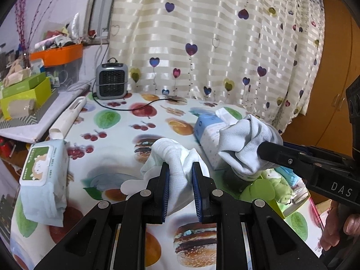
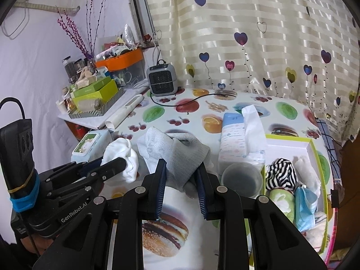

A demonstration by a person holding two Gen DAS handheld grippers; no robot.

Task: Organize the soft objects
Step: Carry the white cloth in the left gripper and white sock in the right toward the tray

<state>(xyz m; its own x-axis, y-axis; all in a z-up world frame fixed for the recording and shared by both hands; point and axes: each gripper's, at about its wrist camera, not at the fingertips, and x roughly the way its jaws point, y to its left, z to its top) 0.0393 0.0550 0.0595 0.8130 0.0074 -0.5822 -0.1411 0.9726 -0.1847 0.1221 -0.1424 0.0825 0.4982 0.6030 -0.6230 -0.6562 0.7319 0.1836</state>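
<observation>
My left gripper [image 1: 180, 166] is shut on a white sock [image 1: 173, 153], which it holds bunched above the fruit-print tablecloth [image 1: 117, 148]. To its right, my right gripper [image 1: 263, 149] is shut on a grey sock [image 1: 245, 144]. In the right wrist view, the grey sock [image 2: 177, 150] is pinched in the right gripper [image 2: 181, 165]. The left gripper [image 2: 120, 162] holds the white sock [image 2: 126, 157] just to the left of it. A lime-rimmed white box [image 2: 292, 145] at the right holds a striped cloth [image 2: 281, 173], a blue face mask [image 2: 303, 204] and a green plush [image 2: 280, 199].
A blue tissue pack [image 2: 234, 135] and a round plastic tub [image 2: 241, 180] stand beside the box. A wet wipes pack [image 1: 42, 168] lies at the left table edge. A small grey heater [image 1: 111, 81] with its cord sits at the back. A cluttered shelf [image 1: 27, 94] stands left, with a heart-print curtain [image 1: 202, 33] behind.
</observation>
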